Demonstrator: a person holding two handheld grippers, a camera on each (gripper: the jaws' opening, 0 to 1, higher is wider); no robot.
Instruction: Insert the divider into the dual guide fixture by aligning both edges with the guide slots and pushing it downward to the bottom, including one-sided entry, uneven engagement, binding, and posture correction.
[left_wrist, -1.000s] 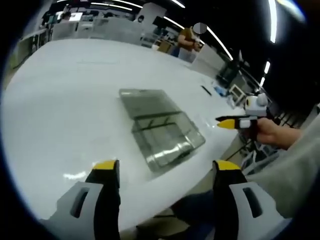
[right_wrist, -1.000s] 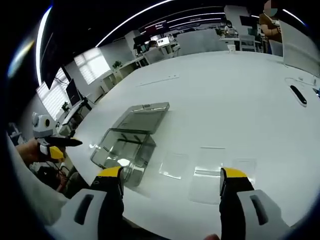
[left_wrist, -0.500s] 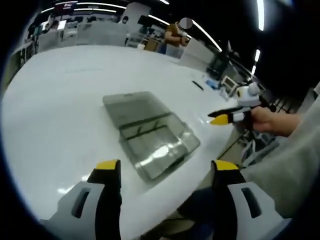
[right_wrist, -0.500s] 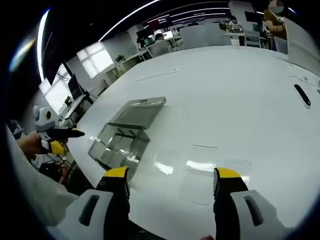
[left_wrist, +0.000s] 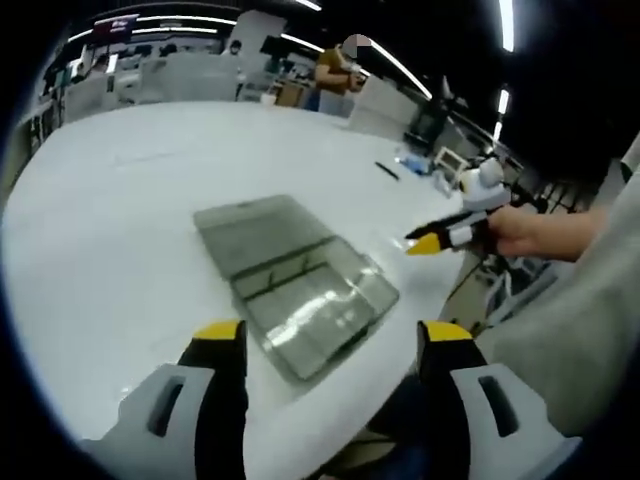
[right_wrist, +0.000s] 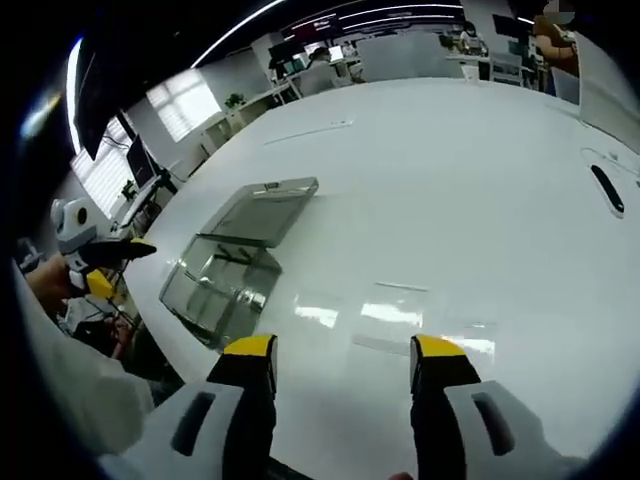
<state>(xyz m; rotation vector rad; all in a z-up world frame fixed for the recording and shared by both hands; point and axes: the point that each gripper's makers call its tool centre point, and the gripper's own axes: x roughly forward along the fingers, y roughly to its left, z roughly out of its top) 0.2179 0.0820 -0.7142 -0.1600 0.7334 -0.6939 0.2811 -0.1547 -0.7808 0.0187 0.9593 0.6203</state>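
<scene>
Holding both grippers empty, I see the left gripper (left_wrist: 330, 345) with jaws spread wide above the desk (left_wrist: 110, 230). The clear guide fixture (left_wrist: 295, 285) lies just ahead between them. The right gripper (right_wrist: 343, 360) also has parted jaws; a flat transparent divider (right_wrist: 410, 320) lies just beyond its tips, the fixture ahead-left.

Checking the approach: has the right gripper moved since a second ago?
Yes. In the left gripper view the right gripper has come closer to the clear fixture on the white table.
</scene>
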